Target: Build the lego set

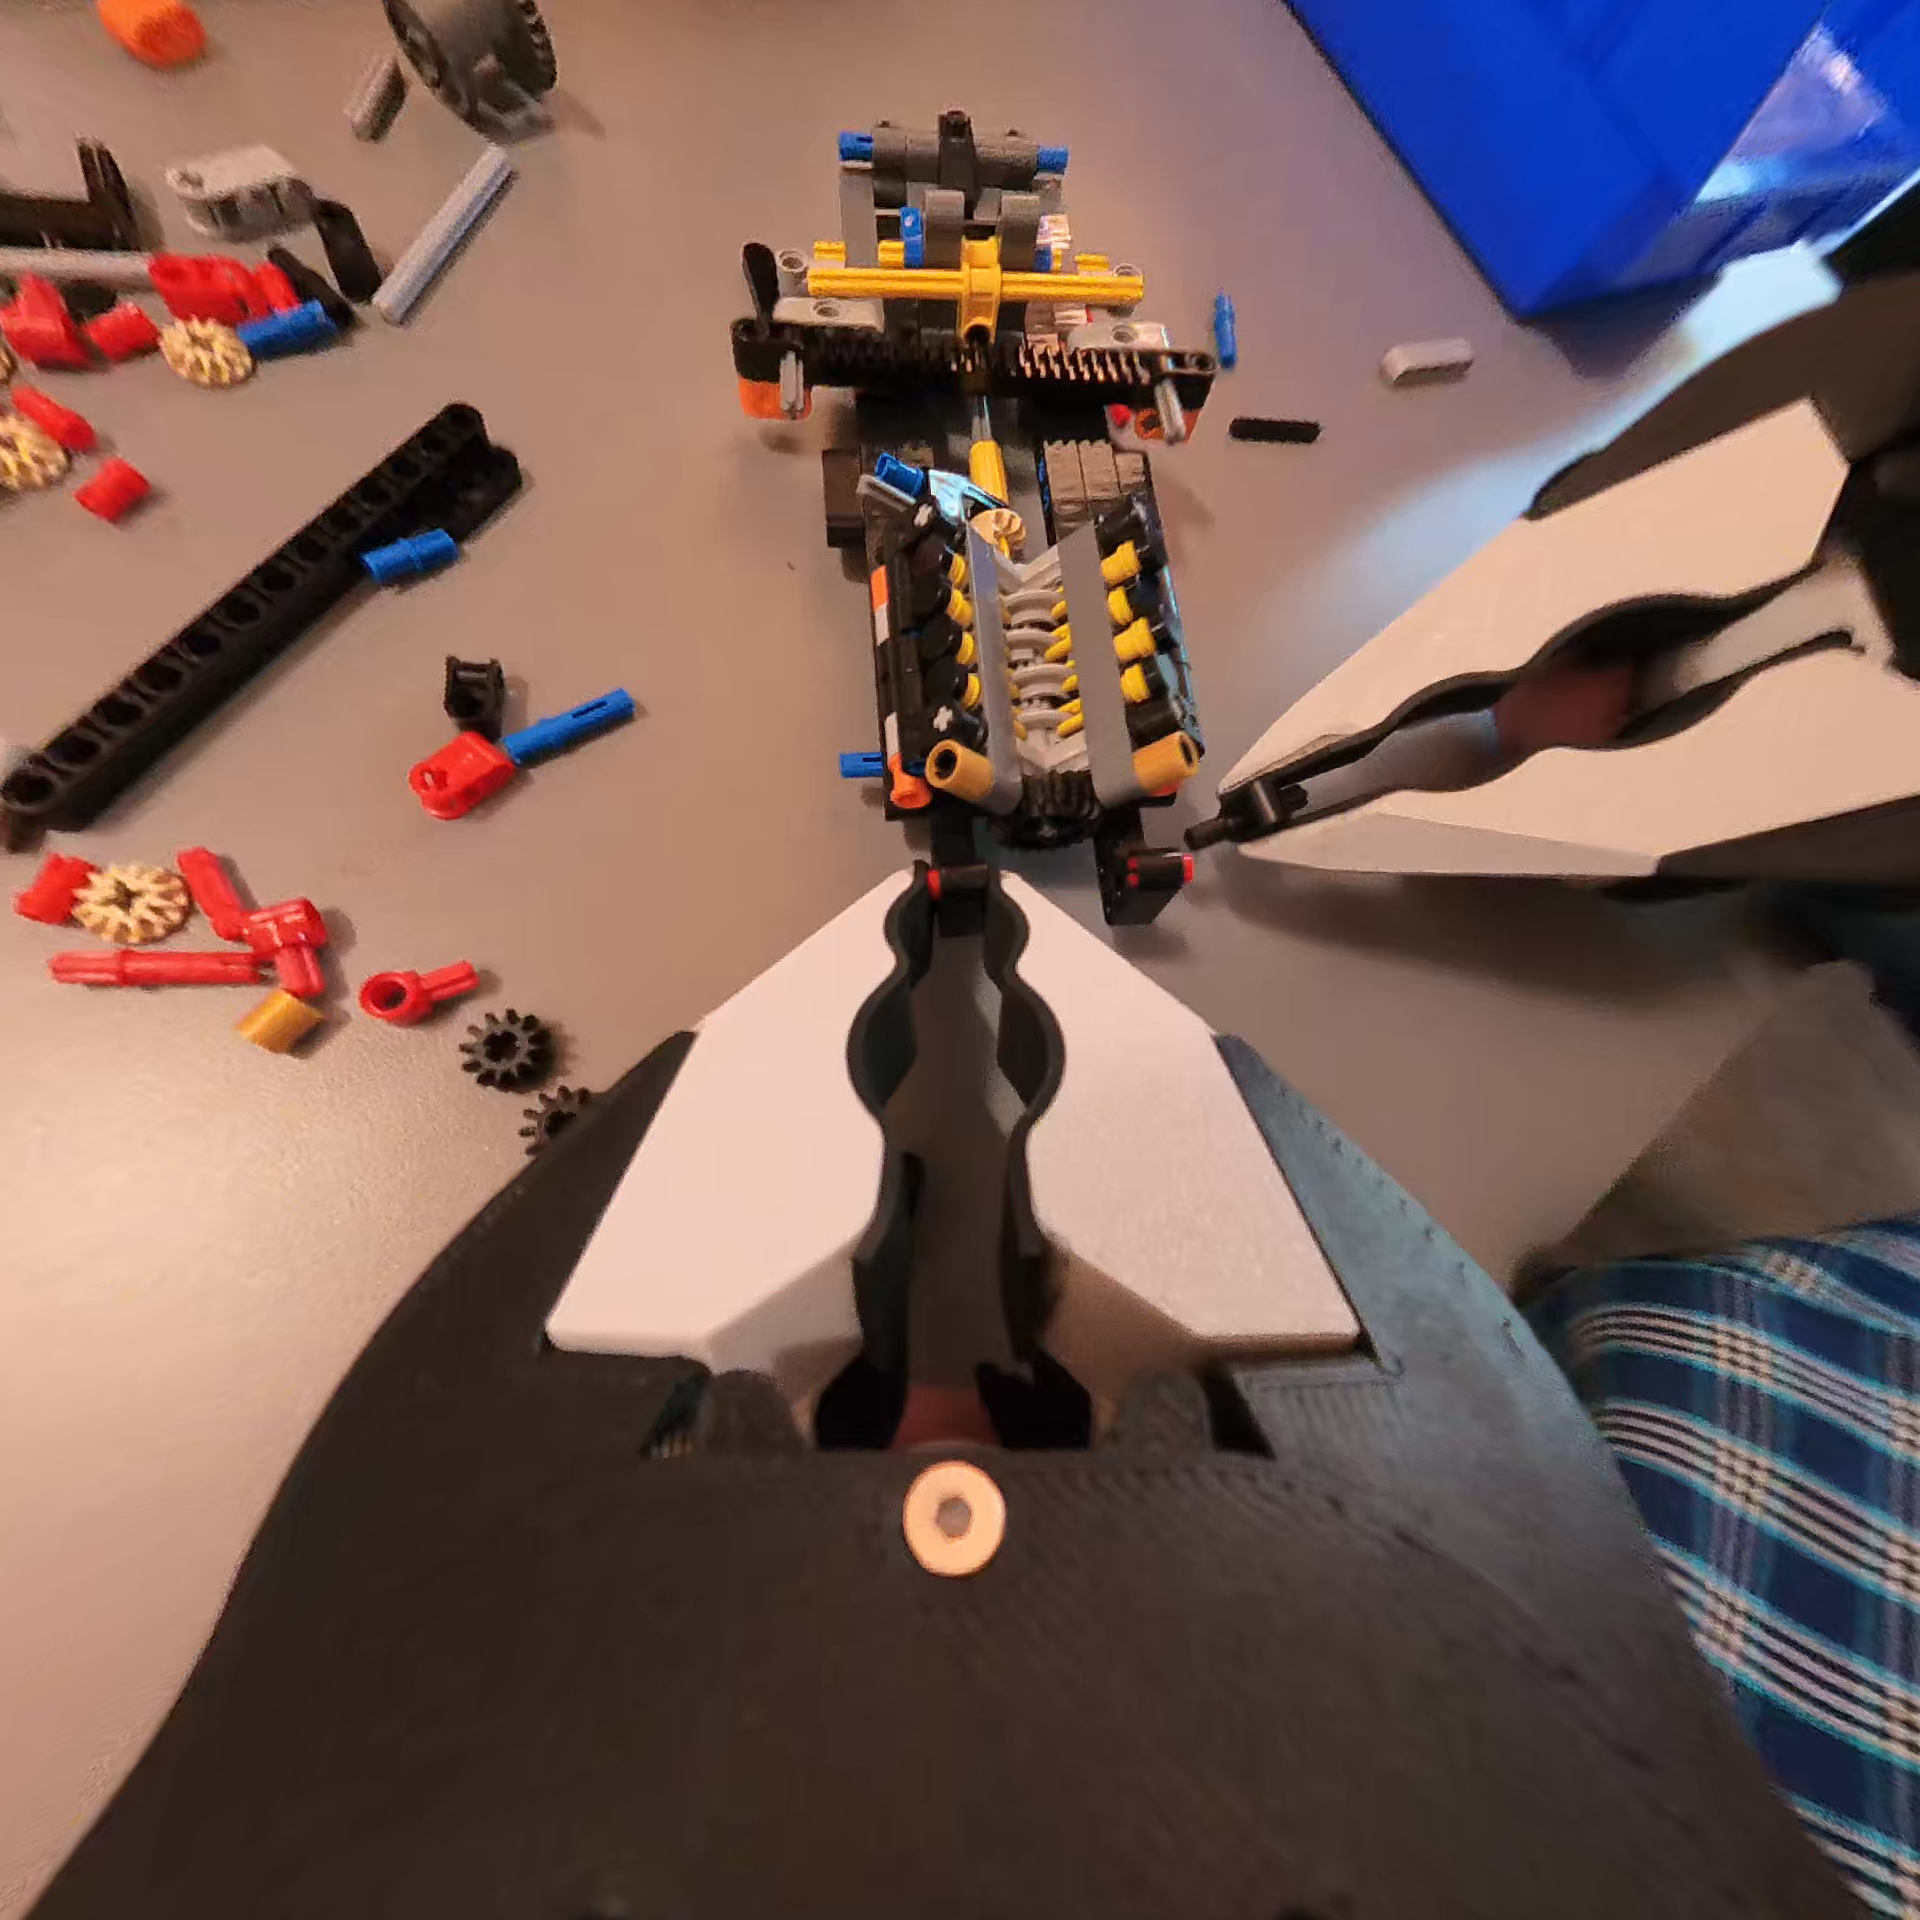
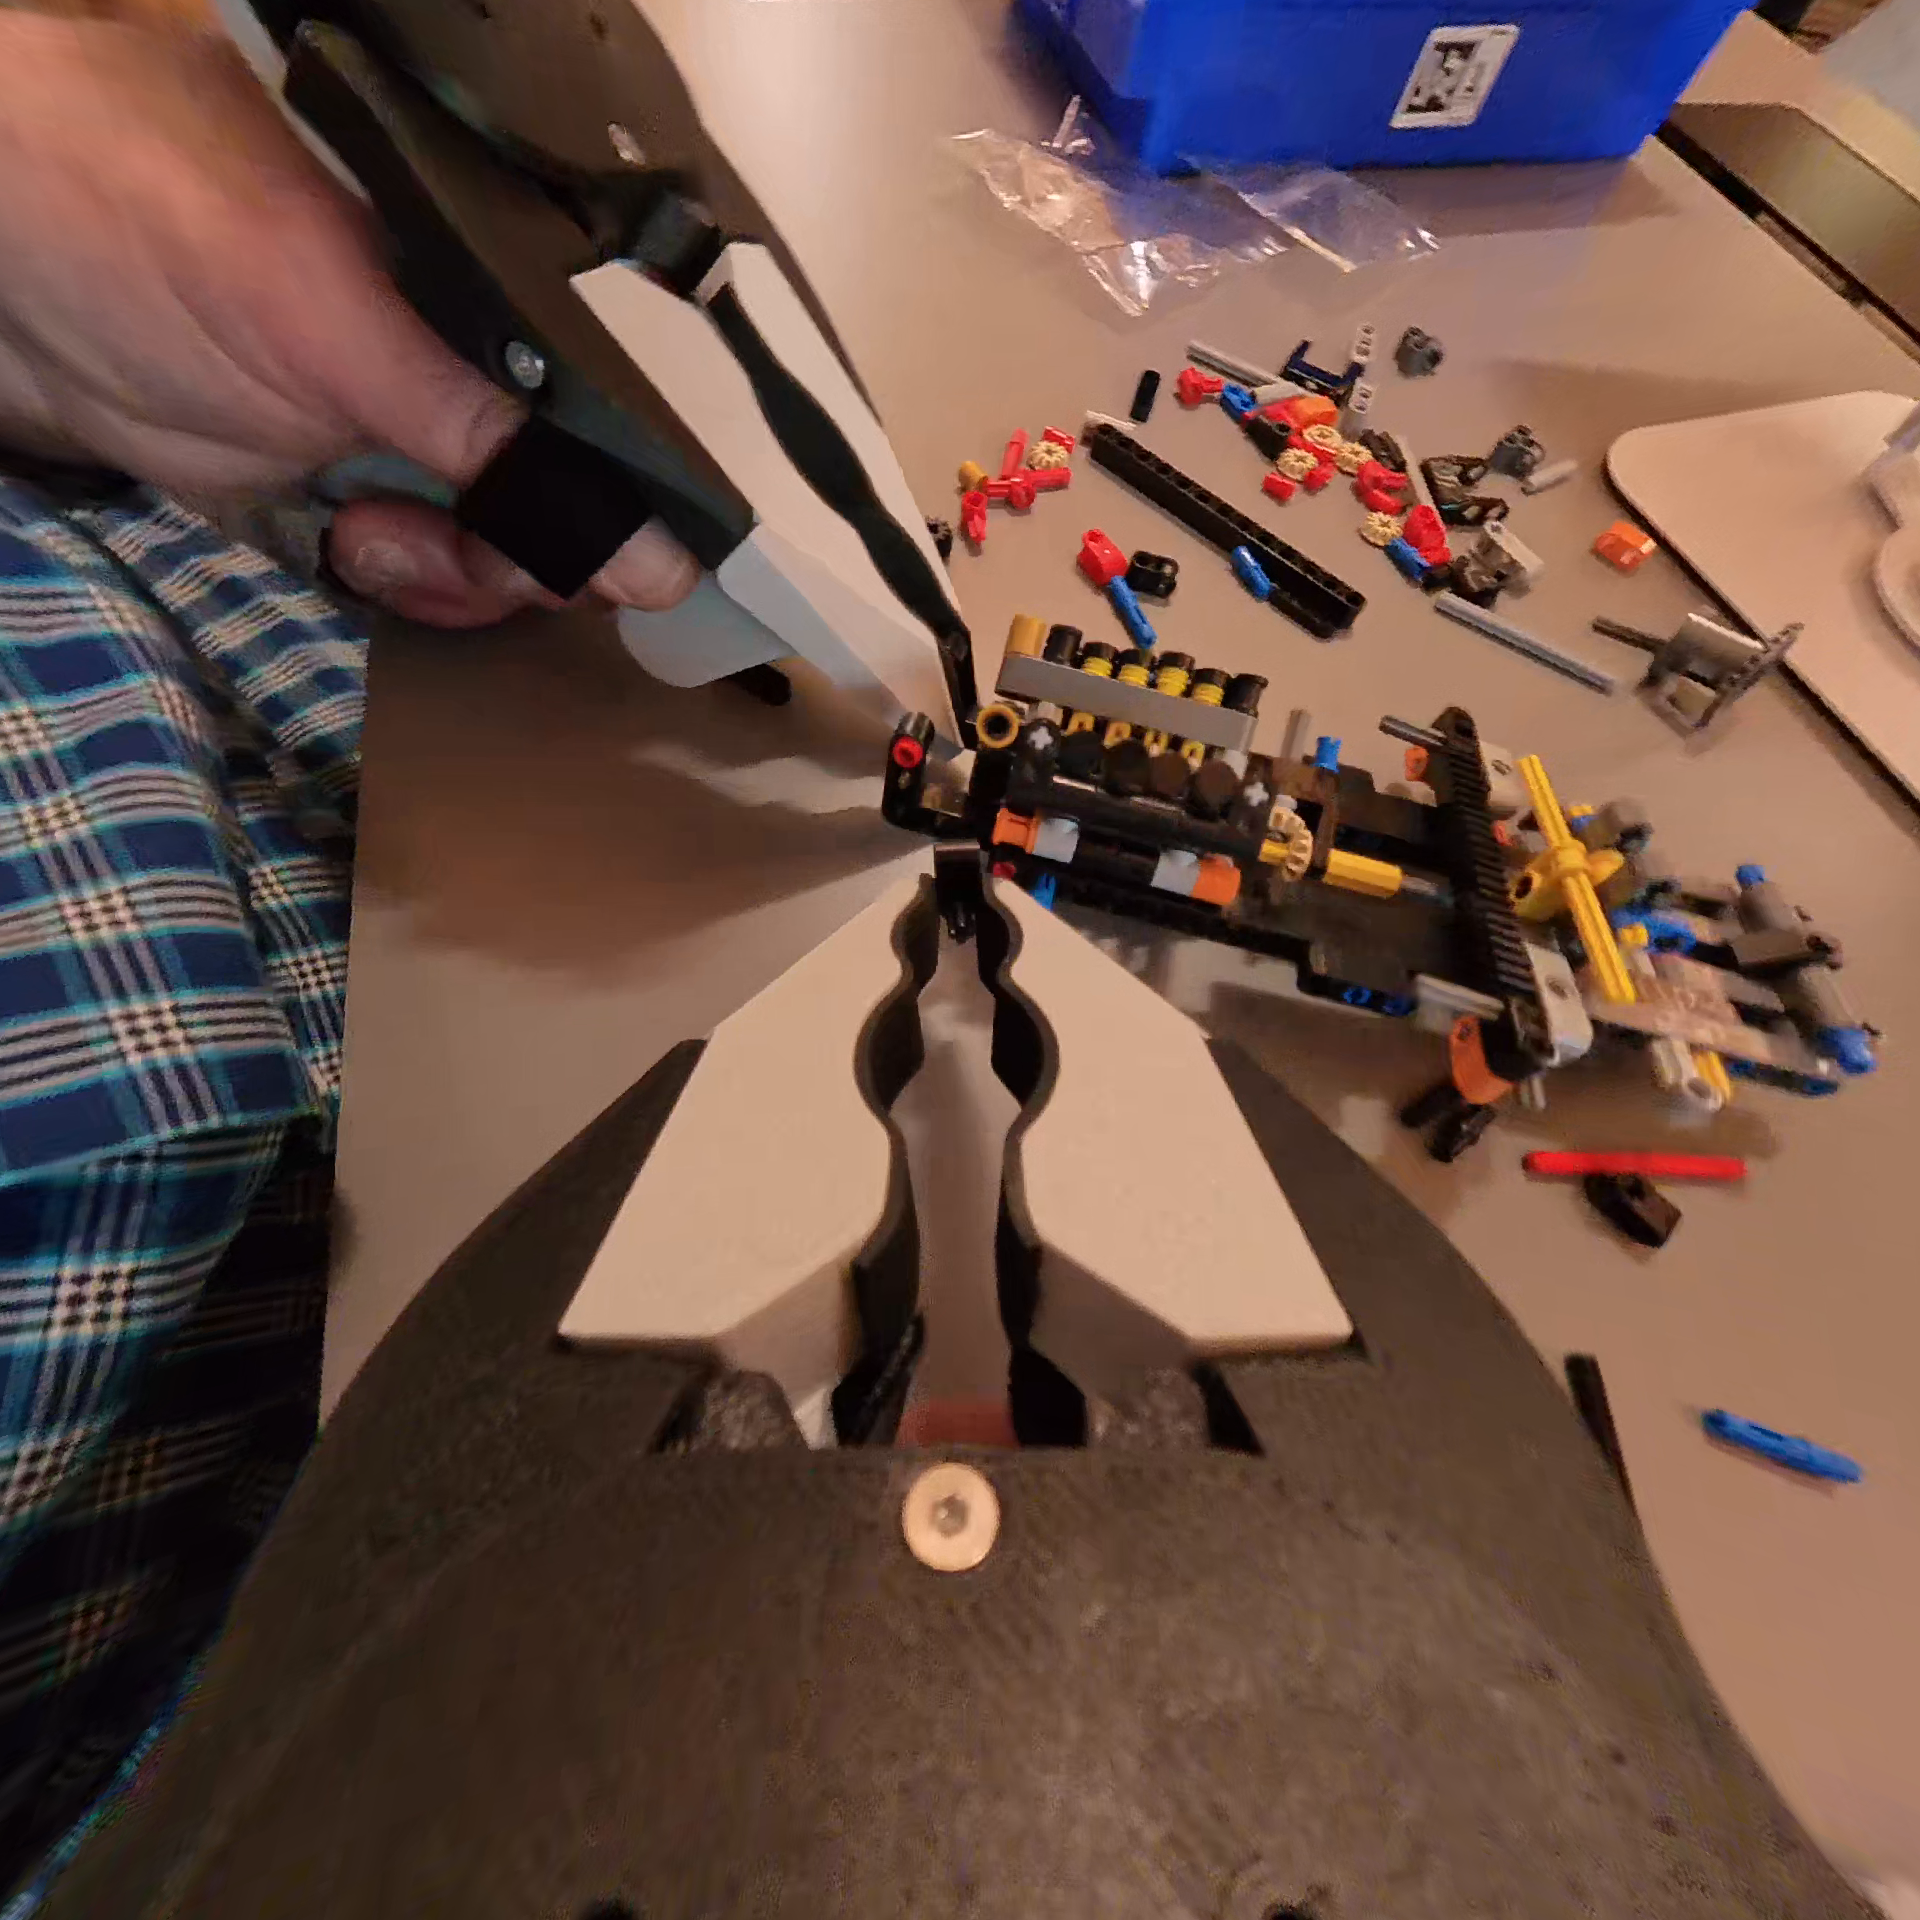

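The lego car chassis (image 1: 1023,634) with a yellow-and-grey engine block lies on the grey table, its rear end toward me. It also shows in the right wrist view (image 2: 1247,821). My left gripper (image 1: 956,883) is shut on a black beam (image 1: 954,847) at the chassis's near end. My right gripper (image 2: 958,904) is shut on a small black pin (image 2: 956,878), its tip close to a black bracket with a red pin (image 2: 909,774) at the chassis's rear corner. The right gripper (image 1: 1231,821) comes in from the right in the left wrist view.
Loose red, blue, black and tan parts and a long black beam (image 1: 260,613) lie to the left. A blue bin (image 2: 1351,73), a clear plastic bag (image 2: 1174,208) and a white tray (image 2: 1766,540) are at the back. A red axle (image 2: 1631,1164) and blue pin (image 2: 1782,1444) lie nearby.
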{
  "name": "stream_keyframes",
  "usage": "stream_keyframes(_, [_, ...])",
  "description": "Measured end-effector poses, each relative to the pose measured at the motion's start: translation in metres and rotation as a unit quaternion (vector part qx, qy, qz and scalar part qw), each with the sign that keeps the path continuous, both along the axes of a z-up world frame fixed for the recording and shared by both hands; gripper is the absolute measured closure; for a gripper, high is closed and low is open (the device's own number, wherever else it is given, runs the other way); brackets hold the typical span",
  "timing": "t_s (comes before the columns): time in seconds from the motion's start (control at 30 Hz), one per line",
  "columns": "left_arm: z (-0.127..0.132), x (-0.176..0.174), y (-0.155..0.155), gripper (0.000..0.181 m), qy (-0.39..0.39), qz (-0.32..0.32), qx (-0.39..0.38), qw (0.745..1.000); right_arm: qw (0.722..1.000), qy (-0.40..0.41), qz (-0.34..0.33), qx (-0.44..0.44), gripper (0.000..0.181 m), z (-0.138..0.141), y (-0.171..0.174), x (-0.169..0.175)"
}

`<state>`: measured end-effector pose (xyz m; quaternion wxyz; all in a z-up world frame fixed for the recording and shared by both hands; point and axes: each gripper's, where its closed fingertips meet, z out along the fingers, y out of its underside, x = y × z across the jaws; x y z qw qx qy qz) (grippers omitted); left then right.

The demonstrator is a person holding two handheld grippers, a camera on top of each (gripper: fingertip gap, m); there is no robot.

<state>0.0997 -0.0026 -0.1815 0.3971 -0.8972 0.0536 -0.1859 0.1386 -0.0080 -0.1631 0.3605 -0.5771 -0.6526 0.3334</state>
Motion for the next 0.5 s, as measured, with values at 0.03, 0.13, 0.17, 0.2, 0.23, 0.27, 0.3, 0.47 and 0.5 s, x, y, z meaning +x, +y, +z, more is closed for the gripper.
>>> stream_keyframes(0.03, [0.0005,-0.0004,0.0001,0.174,-0.010,0.003,-0.002,1.000,1.000,0.001,-0.012,-0.002,0.177,0.0007,0.0011,0.0001])
stream_keyframes(0.13, [0.0015,0.0005,-0.0008,0.174,-0.040,0.012,-0.009,0.999,0.999,0.001,-0.041,0.008,0.177,-0.0001,0.0035,-0.0006])
stream_keyframes(0.17, [0.0016,0.0010,-0.0011,0.174,-0.049,0.014,-0.010,0.999,0.999,0.006,-0.047,0.013,0.177,0.0013,0.0036,-0.0016])
stream_keyframes(0.2, [0.0018,0.0016,-0.0005,0.174,-0.054,0.016,-0.010,0.998,0.998,0.009,-0.054,0.012,0.177,0.0025,0.0039,-0.0023])
stream_keyframes(0.23, [0.0024,0.0023,-0.0005,0.174,-0.055,0.017,-0.009,0.998,0.998,0.007,-0.056,0.010,0.177,0.0018,0.0035,-0.0028])
stream_keyframes(0.27, [0.0030,0.0033,-0.0006,0.174,-0.058,0.017,-0.008,0.998,0.998,0.008,-0.063,0.015,0.177,0.0021,0.0051,-0.0033])
stream_keyframes(0.3, [0.0038,0.0045,-0.0006,0.174,-0.060,0.018,-0.007,0.998,0.998,0.012,-0.067,0.018,0.177,0.0033,0.0059,-0.0039])
stream_keyframes(0.47, [0.0043,0.0023,-0.0005,0.174,-0.069,0.025,-0.005,0.997,0.996,0.011,-0.082,0.029,0.177,0.0030,0.0071,-0.0053])
stream_keyframes(0.5, [0.0047,0.0029,-0.0011,0.174,-0.071,0.026,-0.004,0.997,0.996,0.015,-0.087,0.031,0.177,0.0042,0.0075,-0.0056])
